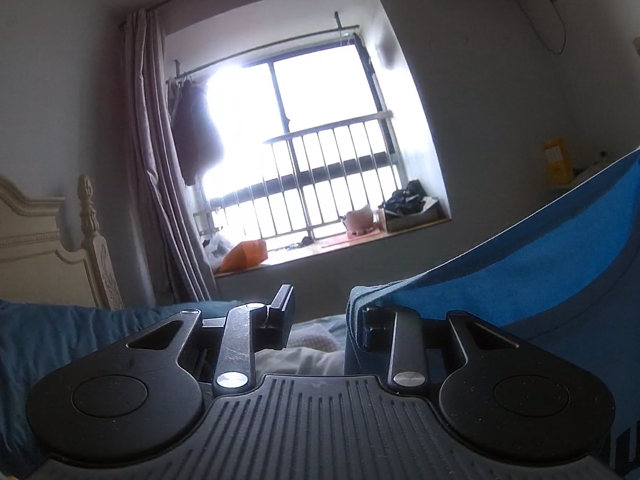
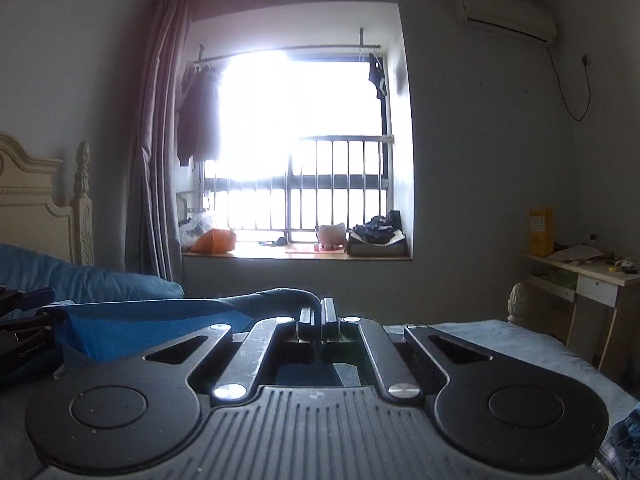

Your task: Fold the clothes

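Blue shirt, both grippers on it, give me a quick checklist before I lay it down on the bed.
1. Right gripper shut on the blue shirt: ok.
2. Left gripper gripping the shirt: not ok, jaws apart, cloth draped over one finger only.
3. Shirt stretched between the grippers: ok.
4. Bed free ahead: ok.
5. Shirt's lower hem hanging straight: cannot tell.

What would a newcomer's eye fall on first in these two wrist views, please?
The glaring barred window straight ahead dominates both views. Next comes the blue garment, stretched between the tools above the bed: the right tool is shut on its edge, while the left tool stands open with the cloth draped over one finger. A cream headboard sits at far left.
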Available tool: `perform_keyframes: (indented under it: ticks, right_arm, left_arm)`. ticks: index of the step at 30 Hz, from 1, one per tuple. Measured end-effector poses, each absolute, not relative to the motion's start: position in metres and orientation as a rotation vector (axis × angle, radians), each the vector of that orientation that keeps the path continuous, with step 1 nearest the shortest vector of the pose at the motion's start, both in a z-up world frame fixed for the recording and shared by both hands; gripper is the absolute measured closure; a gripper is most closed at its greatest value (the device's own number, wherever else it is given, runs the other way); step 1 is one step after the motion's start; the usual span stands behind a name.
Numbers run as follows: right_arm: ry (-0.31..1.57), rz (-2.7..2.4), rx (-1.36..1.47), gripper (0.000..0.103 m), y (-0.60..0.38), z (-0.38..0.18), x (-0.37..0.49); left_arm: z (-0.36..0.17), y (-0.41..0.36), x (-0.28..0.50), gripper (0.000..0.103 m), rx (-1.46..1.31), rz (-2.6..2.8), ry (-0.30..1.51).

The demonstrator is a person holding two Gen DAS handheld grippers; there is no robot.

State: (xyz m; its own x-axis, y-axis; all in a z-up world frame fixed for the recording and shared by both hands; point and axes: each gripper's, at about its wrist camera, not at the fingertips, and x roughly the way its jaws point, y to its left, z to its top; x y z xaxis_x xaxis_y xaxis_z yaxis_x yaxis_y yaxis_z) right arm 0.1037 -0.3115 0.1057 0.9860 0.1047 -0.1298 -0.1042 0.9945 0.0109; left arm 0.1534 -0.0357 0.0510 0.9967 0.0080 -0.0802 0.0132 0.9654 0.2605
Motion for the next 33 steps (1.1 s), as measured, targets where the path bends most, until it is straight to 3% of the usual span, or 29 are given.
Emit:
perform_keyframes:
  ticks: [2,4,5,6,7,8,13,19,26,33]
  right_arm:
    - [0.18,0.083,0.022,0.1,-0.312,0.084,0.129]
    - [0.271,0.067,0.022,0.097,-0.31,0.056,0.16]
    - [0.331,0.058,0.031,0.094,-0.309,0.039,0.176]
    - [0.411,0.052,0.045,0.078,-0.309,0.019,0.192]
    - [0.502,0.034,0.06,0.057,-0.309,-0.004,0.206]
    - [0.578,0.022,0.065,0.051,-0.308,-0.026,0.213]
    - [0.813,0.015,0.083,0.05,-0.305,-0.102,0.226]
    - [0.784,0.02,0.188,0.042,-0.325,-0.087,0.22]
    - [0.768,0.018,0.393,0.039,-0.354,-0.073,0.21]
    - [0.774,0.019,0.423,0.039,-0.352,-0.072,0.2]
  left_arm:
    - [0.031,-0.047,0.173,0.052,0.302,-0.006,0.143]
    - [0.001,-0.057,0.192,0.031,0.363,-0.032,0.259]
    - [-0.016,-0.061,0.203,0.026,0.389,-0.053,0.332]
    - [-0.036,-0.063,0.212,0.021,0.404,-0.08,0.416]
    - [-0.056,-0.062,0.218,0.021,0.412,-0.1,0.491]
    - [-0.074,-0.06,0.223,0.021,0.416,-0.115,0.56]
    - [-0.103,-0.034,0.229,0.019,0.282,-0.144,0.717]
    - [-0.079,0.01,0.246,0.01,-0.074,-0.164,0.741]
    - [-0.069,0.063,0.257,0.009,-0.522,-0.183,0.762]
    - [-0.064,0.072,0.255,0.009,-0.53,-0.187,0.804]
